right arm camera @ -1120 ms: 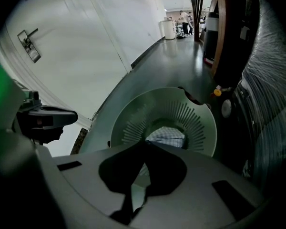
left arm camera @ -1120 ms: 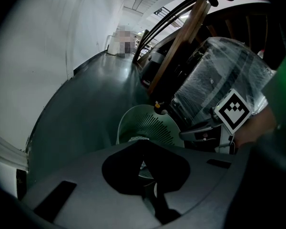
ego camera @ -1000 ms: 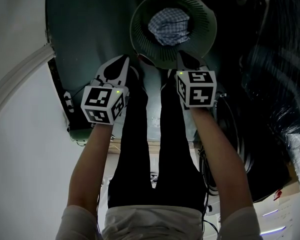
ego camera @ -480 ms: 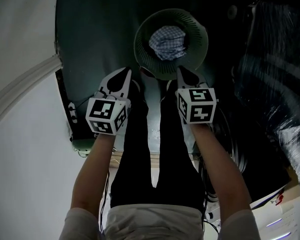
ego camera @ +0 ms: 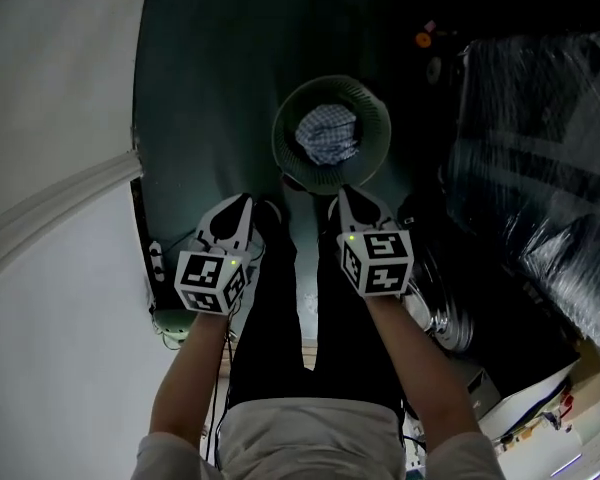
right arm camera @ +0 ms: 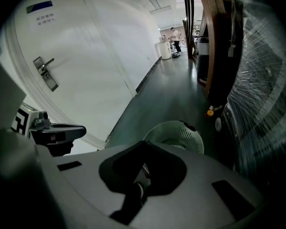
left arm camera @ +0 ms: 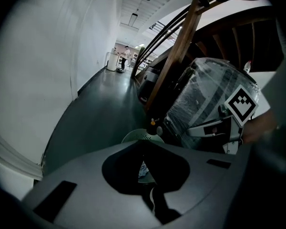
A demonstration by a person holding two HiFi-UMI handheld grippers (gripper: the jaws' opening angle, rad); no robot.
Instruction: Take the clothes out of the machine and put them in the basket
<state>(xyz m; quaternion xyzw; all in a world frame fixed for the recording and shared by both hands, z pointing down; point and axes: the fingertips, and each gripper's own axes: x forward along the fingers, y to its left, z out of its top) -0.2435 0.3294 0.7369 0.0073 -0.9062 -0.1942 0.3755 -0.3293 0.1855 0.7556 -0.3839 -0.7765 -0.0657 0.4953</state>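
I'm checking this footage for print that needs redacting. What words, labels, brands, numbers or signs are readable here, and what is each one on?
No text can be read.
Sign on the white door: a blue strip above lines of small print, too blurred to read.
Marker cubes on the left gripper and right gripper: black-and-white square patterns only, no letters or digits.

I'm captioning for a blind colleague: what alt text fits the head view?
Seen from above, a round green basket on a dark floor holds a checked cloth. Nearer the viewer, the left tongs and right tongs are held out over the floor, both shut and empty.
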